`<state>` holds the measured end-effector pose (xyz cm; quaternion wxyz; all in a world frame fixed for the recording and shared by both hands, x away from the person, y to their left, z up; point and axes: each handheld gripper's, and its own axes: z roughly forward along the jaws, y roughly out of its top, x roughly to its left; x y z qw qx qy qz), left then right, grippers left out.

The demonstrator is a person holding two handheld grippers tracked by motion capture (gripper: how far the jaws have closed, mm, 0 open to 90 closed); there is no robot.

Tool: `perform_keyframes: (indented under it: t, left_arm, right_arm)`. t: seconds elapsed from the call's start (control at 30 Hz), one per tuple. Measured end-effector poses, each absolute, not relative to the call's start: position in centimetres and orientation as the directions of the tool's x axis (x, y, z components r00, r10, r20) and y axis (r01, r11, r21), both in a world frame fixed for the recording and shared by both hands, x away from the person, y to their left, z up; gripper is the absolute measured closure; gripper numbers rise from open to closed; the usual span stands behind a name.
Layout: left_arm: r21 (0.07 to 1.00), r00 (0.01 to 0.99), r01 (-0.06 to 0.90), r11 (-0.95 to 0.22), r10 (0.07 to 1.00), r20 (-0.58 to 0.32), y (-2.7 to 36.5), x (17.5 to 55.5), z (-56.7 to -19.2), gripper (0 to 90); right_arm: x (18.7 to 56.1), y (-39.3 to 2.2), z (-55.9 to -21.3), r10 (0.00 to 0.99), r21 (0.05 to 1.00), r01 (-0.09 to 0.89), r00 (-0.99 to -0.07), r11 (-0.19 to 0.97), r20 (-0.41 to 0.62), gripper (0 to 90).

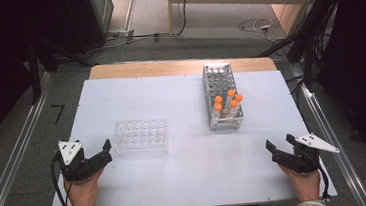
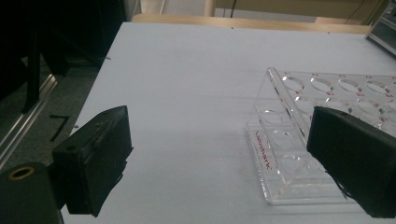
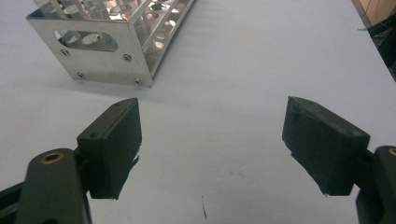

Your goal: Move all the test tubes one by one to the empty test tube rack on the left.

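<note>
Both grippers idle, jaws apart, nothing held.
Your L gripper (image 1: 106,151) sits at approx. 7 o'clock on the table (image 1: 187,173), jaws wide, just beside the clear rack (image 1: 141,136), which lies at its 2 o'clock. Your R gripper (image 1: 271,151) sits at approx. 4 o'clock, jaws wide, w/ the metal rack (image 1: 223,95) at its 11 o'clock, well apart; orange-capped tubes (image 1: 231,93) stand in that rack's near end.
</note>
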<state>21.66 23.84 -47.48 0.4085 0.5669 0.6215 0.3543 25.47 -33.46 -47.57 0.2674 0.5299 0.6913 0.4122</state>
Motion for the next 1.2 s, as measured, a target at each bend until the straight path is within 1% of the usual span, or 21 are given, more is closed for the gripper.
perform_keyframes:
  t: [0.37, 0.87, 1.2]
  left_arm:
    - [0.901, -0.029, 0.42, 0.105, 0.994, -0.102, 24.0, 21.6, -47.6, 6.4]
    - [0.901, -0.024, 0.422, 0.096, 0.995, -0.095, 23.9, 21.7, -47.6, 6.4]
    - [0.902, -0.023, 0.422, 0.095, 0.995, -0.094, 23.9, 21.7, -47.5, 6.4]
  right_arm:
    - [26.0, -32.8, -47.2, 0.947, 0.856, 0.508, -0.311, 0.093, 0.082, 20.9]
    - [26.4, -31.4, -46.8, 0.943, 0.864, 0.489, -0.33, 0.122, 0.053, 20.9]
    - [27.5, -29.6, -46.0, 0.928, 0.872, 0.467, -0.37, 0.145, 0.044, 21.7]
